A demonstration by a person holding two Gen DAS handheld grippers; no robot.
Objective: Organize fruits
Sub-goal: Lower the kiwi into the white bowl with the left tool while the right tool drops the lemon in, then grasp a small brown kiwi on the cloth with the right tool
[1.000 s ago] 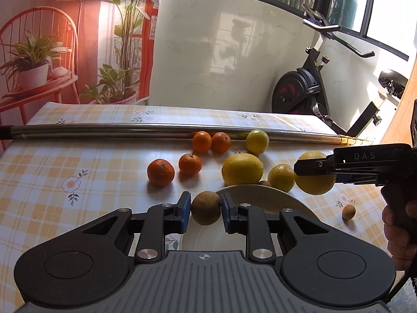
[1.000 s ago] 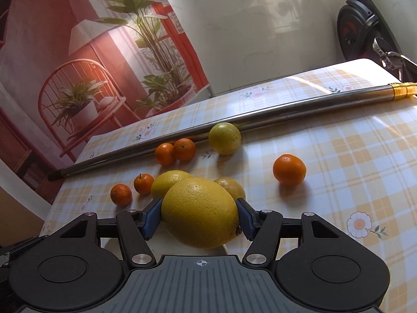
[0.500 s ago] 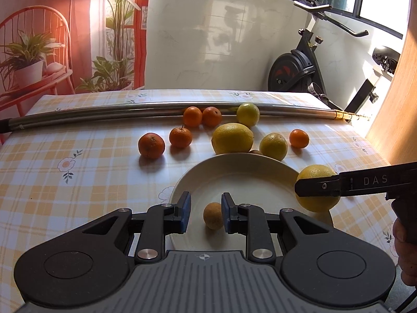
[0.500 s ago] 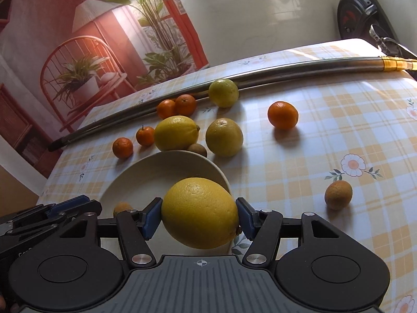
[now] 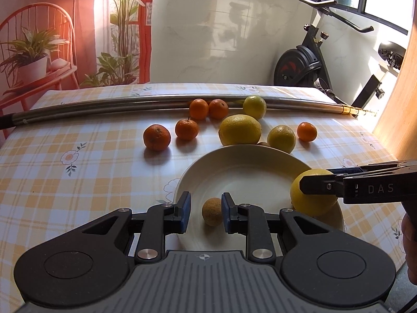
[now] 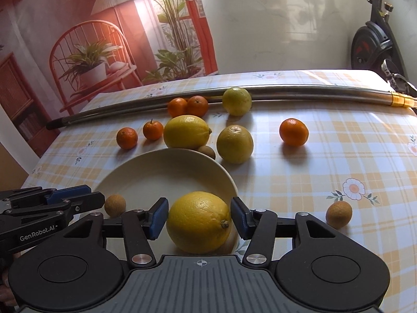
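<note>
A cream plate (image 5: 234, 177) (image 6: 161, 172) sits at the near side of the checked table. A small brown fruit (image 5: 212, 211) (image 6: 115, 205) lies on the plate. It sits between the fingers of my open left gripper (image 5: 206, 212), with a gap on its left side. My right gripper (image 6: 199, 217) (image 5: 312, 182) is shut on a big lemon (image 6: 199, 221) (image 5: 315, 193), low over the plate's right rim. Beyond the plate lie a second big lemon (image 5: 239, 133), a yellow citrus (image 5: 281, 138), a greenish citrus (image 5: 254, 107) and several mandarins (image 5: 156, 137).
A long steel pole (image 5: 104, 105) lies across the back of the table. A small brown fruit (image 6: 338, 214) rests on the cloth right of the plate, and another (image 6: 207, 151) sits behind the rim. An exercise bike (image 5: 299, 65) stands past the table's far right.
My left gripper let go of the small brown fruit, which now lies on the plate. My right gripper brought the lemon down to the plate's right rim, and the lemon turned in the grip.
</note>
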